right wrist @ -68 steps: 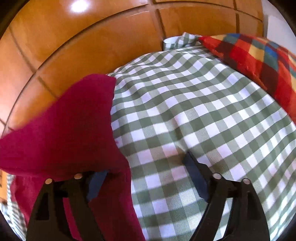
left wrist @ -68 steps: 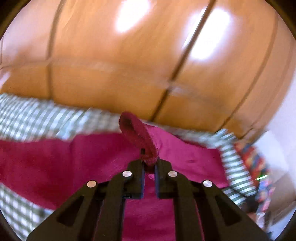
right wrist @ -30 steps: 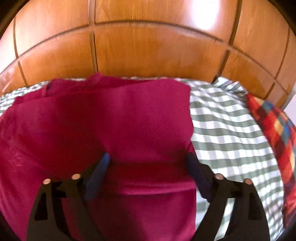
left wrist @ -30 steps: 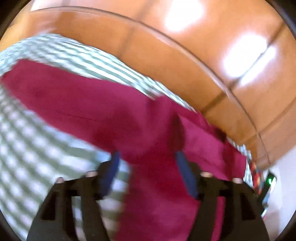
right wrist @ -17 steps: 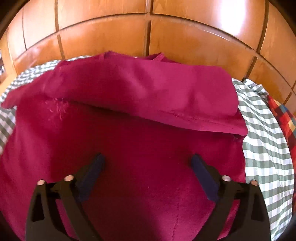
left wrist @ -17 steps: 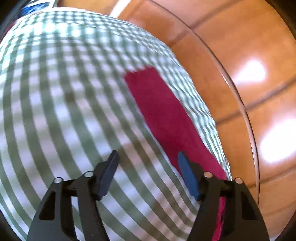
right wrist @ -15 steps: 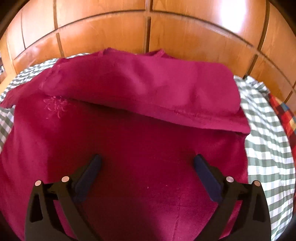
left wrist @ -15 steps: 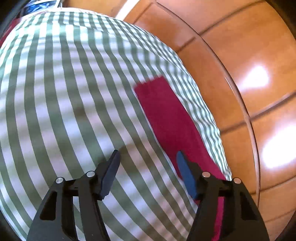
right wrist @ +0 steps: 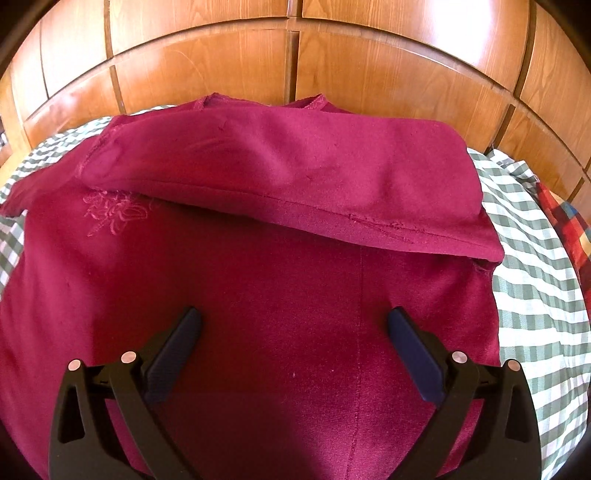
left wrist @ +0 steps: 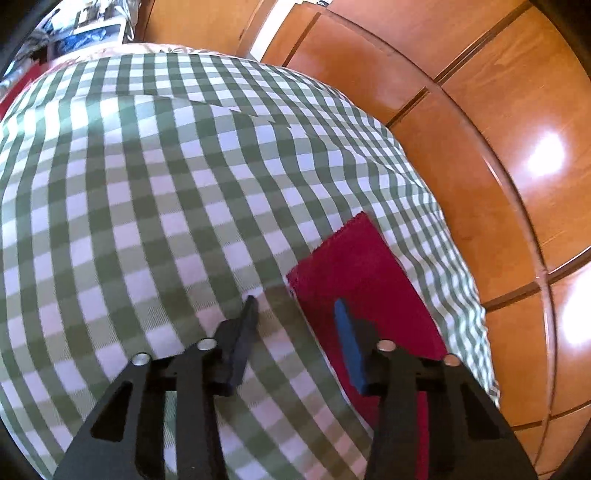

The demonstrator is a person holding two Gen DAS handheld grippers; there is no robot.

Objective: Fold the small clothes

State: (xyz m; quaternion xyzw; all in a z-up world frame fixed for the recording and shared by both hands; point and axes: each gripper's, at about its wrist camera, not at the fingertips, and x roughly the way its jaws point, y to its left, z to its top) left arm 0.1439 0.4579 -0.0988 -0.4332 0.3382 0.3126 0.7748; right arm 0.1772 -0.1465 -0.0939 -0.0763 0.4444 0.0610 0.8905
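Observation:
A dark red garment (right wrist: 288,280) lies spread on the green-and-white checked bedcover (right wrist: 535,280). Its far part is folded over toward me in a wide flap (right wrist: 288,173) with a stitched hem. A small embroidered flower (right wrist: 114,212) shows at the left. My right gripper (right wrist: 293,325) is open and empty, just above the middle of the garment. In the left wrist view a narrow strip of the red garment (left wrist: 365,280) lies on the bedcover (left wrist: 147,206). My left gripper (left wrist: 295,306) is open and empty, its jaws straddling the strip's near corner.
A glossy wooden panelled wall (right wrist: 295,66) stands right behind the bed, also in the left wrist view (left wrist: 498,122). A red, blue and yellow checked cushion (right wrist: 569,225) lies at the right edge. Cluttered items (left wrist: 74,33) sit beyond the bed's far left corner.
My left gripper let go of the garment and swung left over the bedcover to the end of the red strip. My right gripper drew slightly back above the folded garment.

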